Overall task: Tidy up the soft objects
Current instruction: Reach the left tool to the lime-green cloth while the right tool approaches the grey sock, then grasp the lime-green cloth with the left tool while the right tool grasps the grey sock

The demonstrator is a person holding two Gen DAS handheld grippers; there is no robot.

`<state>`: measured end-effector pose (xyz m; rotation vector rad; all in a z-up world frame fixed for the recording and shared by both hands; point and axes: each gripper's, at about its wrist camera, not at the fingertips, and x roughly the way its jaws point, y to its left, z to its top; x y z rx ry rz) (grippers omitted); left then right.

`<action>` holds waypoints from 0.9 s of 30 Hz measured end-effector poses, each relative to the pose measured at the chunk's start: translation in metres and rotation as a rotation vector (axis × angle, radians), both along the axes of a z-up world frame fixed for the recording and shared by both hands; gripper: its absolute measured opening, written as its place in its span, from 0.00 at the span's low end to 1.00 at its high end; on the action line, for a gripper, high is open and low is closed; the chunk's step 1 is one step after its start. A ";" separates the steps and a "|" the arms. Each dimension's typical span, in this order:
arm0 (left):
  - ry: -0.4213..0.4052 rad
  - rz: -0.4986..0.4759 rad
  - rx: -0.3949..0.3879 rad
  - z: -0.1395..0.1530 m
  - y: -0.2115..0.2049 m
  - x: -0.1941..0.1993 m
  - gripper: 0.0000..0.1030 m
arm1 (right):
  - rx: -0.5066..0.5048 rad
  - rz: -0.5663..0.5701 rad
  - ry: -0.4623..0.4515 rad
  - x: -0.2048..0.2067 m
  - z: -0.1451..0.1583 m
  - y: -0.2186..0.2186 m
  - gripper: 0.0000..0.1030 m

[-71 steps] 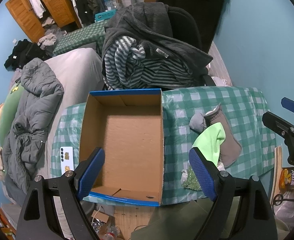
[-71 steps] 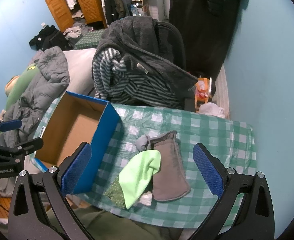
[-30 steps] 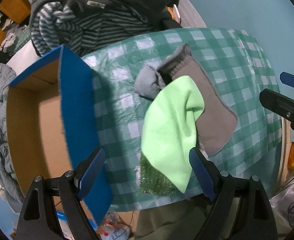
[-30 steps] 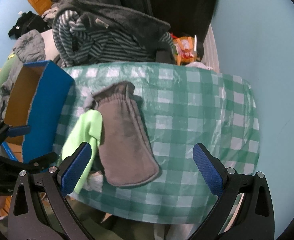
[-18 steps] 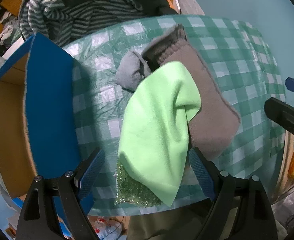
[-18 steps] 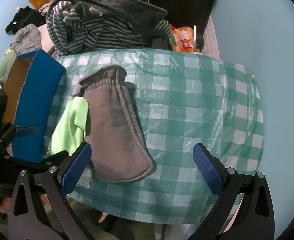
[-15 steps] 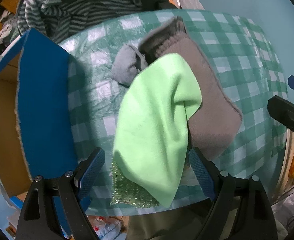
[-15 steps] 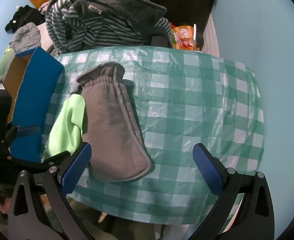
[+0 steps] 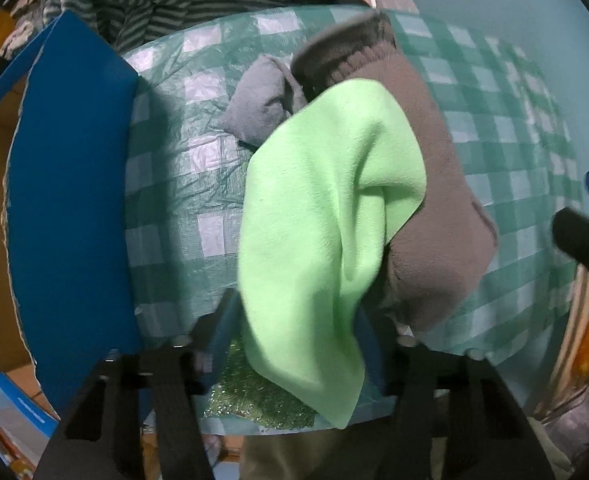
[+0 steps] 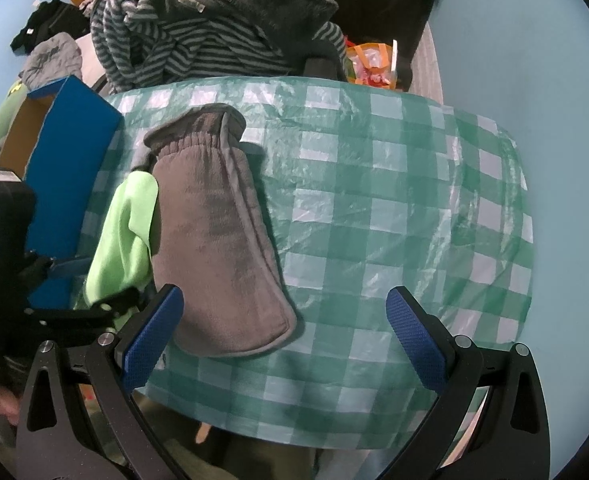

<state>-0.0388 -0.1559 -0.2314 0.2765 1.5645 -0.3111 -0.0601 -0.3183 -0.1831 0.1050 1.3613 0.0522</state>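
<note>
Left wrist view: the left claw (image 9: 294, 344) has its blue fingers (image 9: 224, 332) on either side of the lower part of the lime green cloth (image 9: 322, 220), narrowed toward it; motion blur hides whether the pads actually touch the fabric, so I cannot tell if it has hold. The cloth drapes over the brown mitten (image 9: 434, 200), with a small grey sock (image 9: 260, 104) just behind the cloth and a glittery green scrap (image 9: 254, 400) under its near edge. All lie on the green checked table (image 9: 182, 184), to the right of the blue cardboard box (image 9: 70, 200). Right wrist view: the right claw (image 10: 282, 340) hangs wide open and empty over the table's (image 10: 394, 208) near edge, its left finger (image 10: 152, 336) just beside the brown mitten's (image 10: 218, 248) rounded end. The lime green cloth (image 10: 124, 232) lies between the mitten and the blue cardboard box (image 10: 70, 160), with the left claw (image 10: 94, 280) at the cloth. Striped clothing (image 10: 182, 48) is piled behind the table.
</note>
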 end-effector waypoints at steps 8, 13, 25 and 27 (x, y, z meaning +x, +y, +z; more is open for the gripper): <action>0.018 0.015 -0.087 0.007 0.018 0.001 0.18 | 0.009 0.023 0.019 0.004 -0.011 0.010 0.98; 0.015 0.027 -0.120 0.016 0.026 0.009 0.10 | 0.017 0.054 0.021 0.009 -0.017 0.022 0.98; -0.020 0.078 -0.163 0.034 0.050 0.019 0.09 | 0.028 0.113 0.041 0.035 -0.042 0.067 0.98; -0.027 0.081 -0.166 0.037 0.053 0.021 0.09 | 0.017 0.119 0.048 0.037 -0.047 0.072 0.98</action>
